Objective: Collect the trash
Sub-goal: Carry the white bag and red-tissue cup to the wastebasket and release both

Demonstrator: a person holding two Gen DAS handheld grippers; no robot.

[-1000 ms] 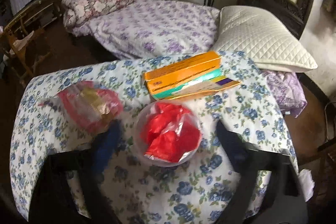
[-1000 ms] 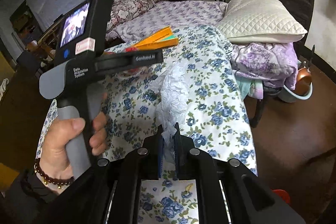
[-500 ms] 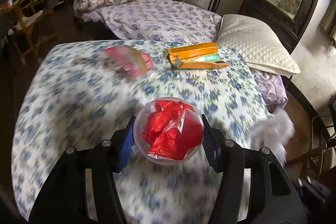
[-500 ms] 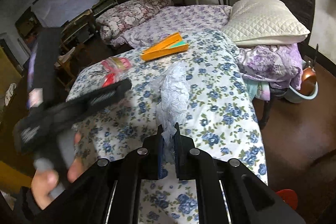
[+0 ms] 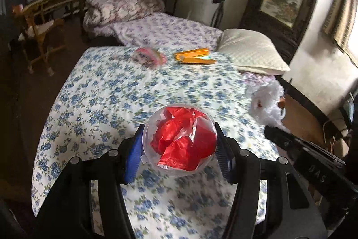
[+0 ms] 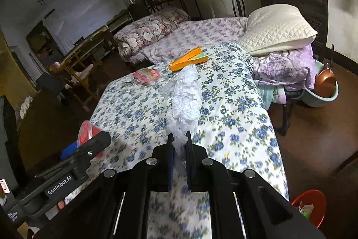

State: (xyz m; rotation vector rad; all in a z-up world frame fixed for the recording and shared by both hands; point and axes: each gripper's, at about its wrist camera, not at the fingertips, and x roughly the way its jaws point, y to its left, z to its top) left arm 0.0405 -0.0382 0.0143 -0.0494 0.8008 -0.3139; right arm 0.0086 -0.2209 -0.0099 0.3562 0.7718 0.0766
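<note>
Landmark: the table under a blue-flowered cloth, with everything below placed against it
Left gripper: held above the table's near edge, jaws clamped on either side of a clear plastic cup, blue pads pressed to its walls
Clear plastic cup: lifted over the near part of the table, stuffed with crumpled red plastic; in the right wrist view only a red sliver of it shows at the table's left edge
Right gripper: over the table's near right side, jaws nearly together and pinching the lower end of a crumpled white tissue
Crumpled white tissue: standing up out of the jaws, clear of the cloth; in the left wrist view it hangs off the table's right edge
Pink wrapper: lying on the far part of the table, left of centre
Orange box: lying at the table's far edge, just beside the pink wrapper on its right
Red bin: on the floor off the table's near right corner, something pale inside
White pillow: beyond the table's far right corner, on a heap of purple bedding
</note>
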